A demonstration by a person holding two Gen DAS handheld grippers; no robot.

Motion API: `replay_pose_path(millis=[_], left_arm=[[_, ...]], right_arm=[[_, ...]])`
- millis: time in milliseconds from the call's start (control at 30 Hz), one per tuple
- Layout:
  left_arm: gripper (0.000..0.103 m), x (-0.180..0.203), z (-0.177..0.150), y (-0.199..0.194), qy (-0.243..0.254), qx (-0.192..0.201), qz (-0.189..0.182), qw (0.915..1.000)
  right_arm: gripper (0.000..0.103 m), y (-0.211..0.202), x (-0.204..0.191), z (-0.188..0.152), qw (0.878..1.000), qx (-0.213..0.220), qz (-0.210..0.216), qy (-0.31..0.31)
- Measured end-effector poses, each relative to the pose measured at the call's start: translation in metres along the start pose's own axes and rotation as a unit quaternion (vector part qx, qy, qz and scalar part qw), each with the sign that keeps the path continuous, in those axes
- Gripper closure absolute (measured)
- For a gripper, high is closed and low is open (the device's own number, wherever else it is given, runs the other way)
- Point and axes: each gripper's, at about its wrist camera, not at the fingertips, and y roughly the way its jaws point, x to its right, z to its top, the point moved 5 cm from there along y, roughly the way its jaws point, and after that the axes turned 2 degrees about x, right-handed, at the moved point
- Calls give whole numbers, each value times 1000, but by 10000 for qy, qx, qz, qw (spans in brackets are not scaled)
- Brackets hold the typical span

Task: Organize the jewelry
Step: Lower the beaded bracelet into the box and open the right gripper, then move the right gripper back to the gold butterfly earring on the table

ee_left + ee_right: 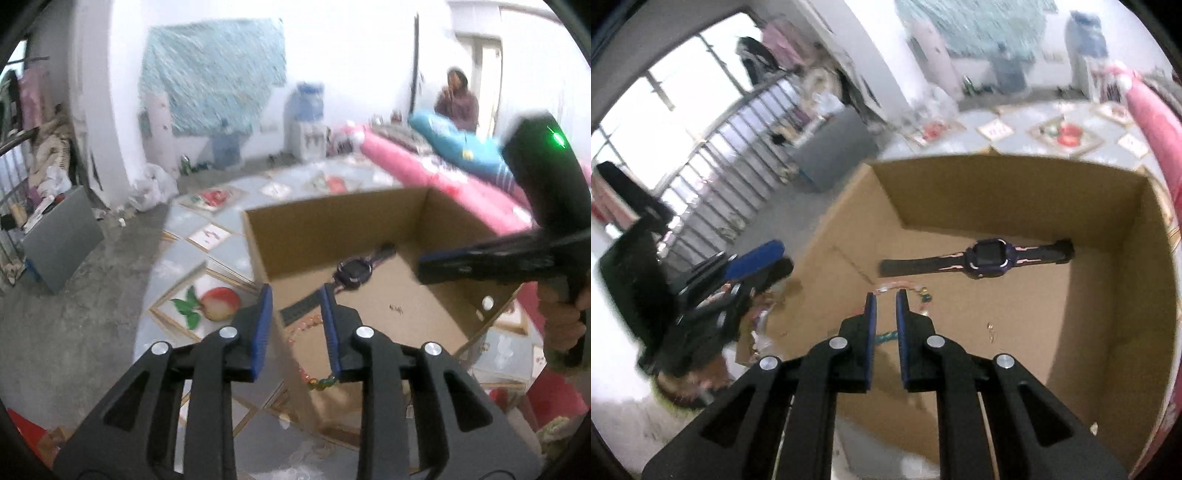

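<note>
Inside, the open brown corrugated cardboard box (pixel 1015 192) has plain matte walls and a flat floor. A dark purple smartwatch with a square black face and a long ribbed strap (pixel 986 256) lies flat on that floor near the far wall. Closer in lies a string of small round orange-pink beads ending in glossy green ones (pixel 314 380), curving across the floor just inside the near wall.

Over that wall, the left gripper (pixel 295 295) has black angular plastic arms and blue ribbed pads; its fingers (pixel 263 325) stand spread apart, with the beads seen through the gap and neither pad pressing on them. The right gripper (pixel 885 295) points down into the box, its fingers (pixel 870 325) nearly together with a narrow slit between them, and nothing is pinched there.
</note>
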Motion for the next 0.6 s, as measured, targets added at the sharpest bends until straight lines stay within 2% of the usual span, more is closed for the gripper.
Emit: replay_pose_path(millis=[100, 200, 267, 400, 500, 600], left_arm=[[70, -11, -12, -28, -327, 215, -49, 9992], [68, -17, -35, -41, -570, 118, -195, 9981], [64, -14, -56, -42, -608, -120, -246, 9978], [64, 5, -94, -30, -538, -644, -411, 9956], [64, 30, -118, -17, -104, -950, -438, 9945], [64, 48, -131, -4, 707, -1108, -12, 9913]], right_arm=[[92, -35, -15, -25, 9985, 302, 322, -331], [88, -48, -23, -59, 9970, 269, 591, -423], [81, -46, -24, -83, 9972, 159, 647, -335], [81, -27, -19, -129, 9988, -216, 433, -101], [81, -10, -18, -156, 9979, -441, 454, 149], [81, -2, -20, -165, 9970, -509, 511, 293]])
